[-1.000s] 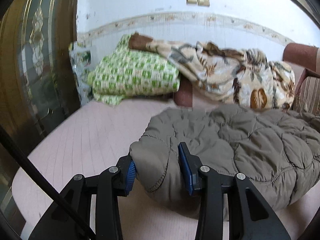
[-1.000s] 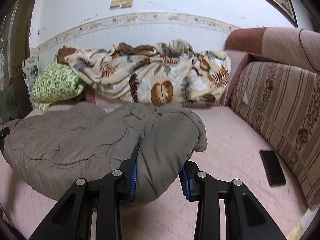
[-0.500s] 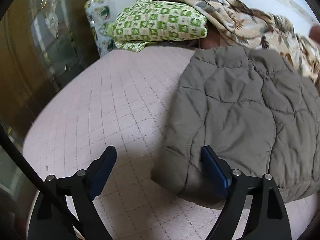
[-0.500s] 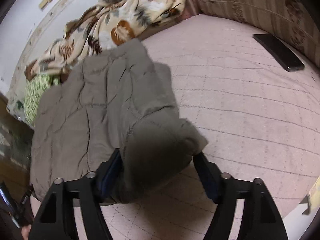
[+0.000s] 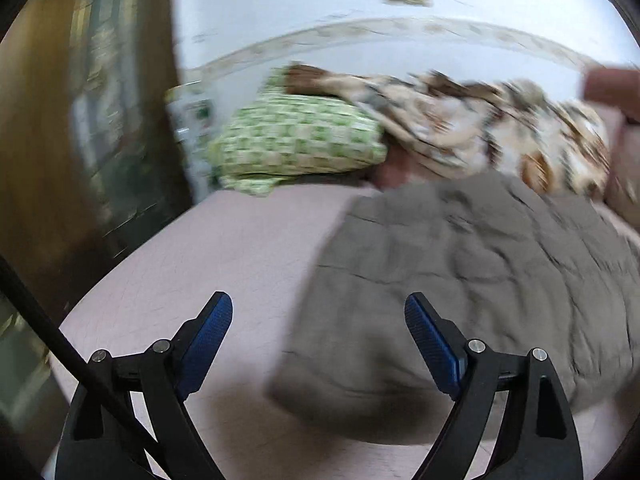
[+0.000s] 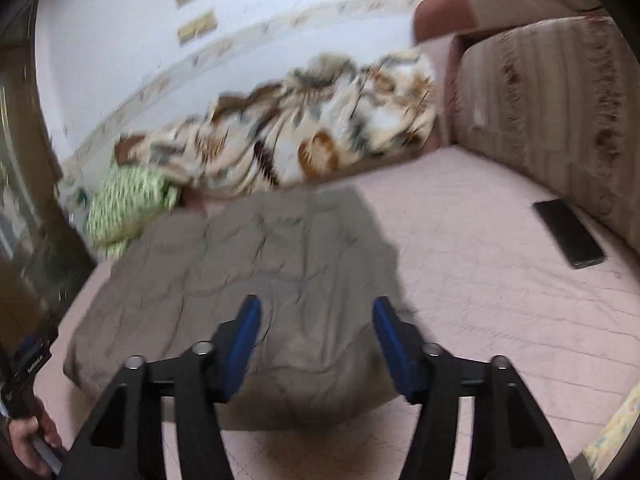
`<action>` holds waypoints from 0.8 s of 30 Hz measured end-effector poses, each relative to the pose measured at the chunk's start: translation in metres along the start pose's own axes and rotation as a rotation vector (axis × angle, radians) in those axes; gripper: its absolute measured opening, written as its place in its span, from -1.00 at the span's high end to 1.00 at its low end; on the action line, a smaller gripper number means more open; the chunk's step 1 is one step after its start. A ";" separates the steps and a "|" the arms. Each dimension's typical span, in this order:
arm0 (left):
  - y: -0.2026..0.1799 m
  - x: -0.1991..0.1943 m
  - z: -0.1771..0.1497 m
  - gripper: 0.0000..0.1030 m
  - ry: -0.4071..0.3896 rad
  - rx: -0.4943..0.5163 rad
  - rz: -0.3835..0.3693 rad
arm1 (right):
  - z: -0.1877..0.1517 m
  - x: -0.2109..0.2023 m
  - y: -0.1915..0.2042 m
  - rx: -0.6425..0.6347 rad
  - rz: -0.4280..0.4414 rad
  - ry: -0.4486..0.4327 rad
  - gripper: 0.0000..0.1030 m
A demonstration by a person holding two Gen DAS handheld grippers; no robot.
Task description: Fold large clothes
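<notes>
A grey-brown quilted padded coat (image 5: 472, 280) lies folded flat on the pink quilted sofa seat (image 5: 224, 248). It also shows in the right wrist view (image 6: 272, 272). My left gripper (image 5: 318, 320) is open and empty, raised just above the coat's near left corner. My right gripper (image 6: 316, 328) is open and empty, raised over the coat's near right edge. Both views are motion-blurred.
A green checked pillow (image 5: 300, 144) and a leaf-print blanket (image 5: 480, 128) lie at the back of the seat. A black phone (image 6: 568, 232) lies on the seat by the striped cushion (image 6: 552, 112). A dark wooden door (image 5: 80, 120) stands at the left.
Both grippers opened and let go of the coat, which dropped flat on the seat. Both have since lifted and pulled back from it.
</notes>
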State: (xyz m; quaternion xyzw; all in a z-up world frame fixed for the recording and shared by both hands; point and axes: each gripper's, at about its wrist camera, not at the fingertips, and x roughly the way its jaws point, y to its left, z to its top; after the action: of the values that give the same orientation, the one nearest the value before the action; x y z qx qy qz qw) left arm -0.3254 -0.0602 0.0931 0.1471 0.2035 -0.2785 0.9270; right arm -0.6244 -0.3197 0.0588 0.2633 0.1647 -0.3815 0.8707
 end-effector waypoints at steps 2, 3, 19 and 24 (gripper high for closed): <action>-0.012 0.012 -0.002 -0.72 0.044 0.037 -0.011 | -0.002 0.021 -0.003 0.027 -0.022 0.072 -0.05; -0.014 0.020 -0.004 -0.72 0.077 0.040 -0.017 | -0.004 0.029 -0.007 0.043 -0.035 0.103 -0.05; -0.040 -0.002 0.000 -0.76 -0.037 0.062 -0.028 | -0.013 0.004 0.043 -0.158 -0.065 -0.052 -0.25; -0.085 -0.013 -0.006 -0.76 -0.035 0.149 -0.140 | -0.029 0.016 0.084 -0.263 0.021 -0.016 -0.27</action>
State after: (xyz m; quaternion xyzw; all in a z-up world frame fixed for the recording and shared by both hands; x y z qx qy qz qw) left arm -0.3862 -0.1199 0.0804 0.1963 0.1759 -0.3597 0.8950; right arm -0.5528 -0.2643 0.0559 0.1454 0.2038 -0.3495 0.9029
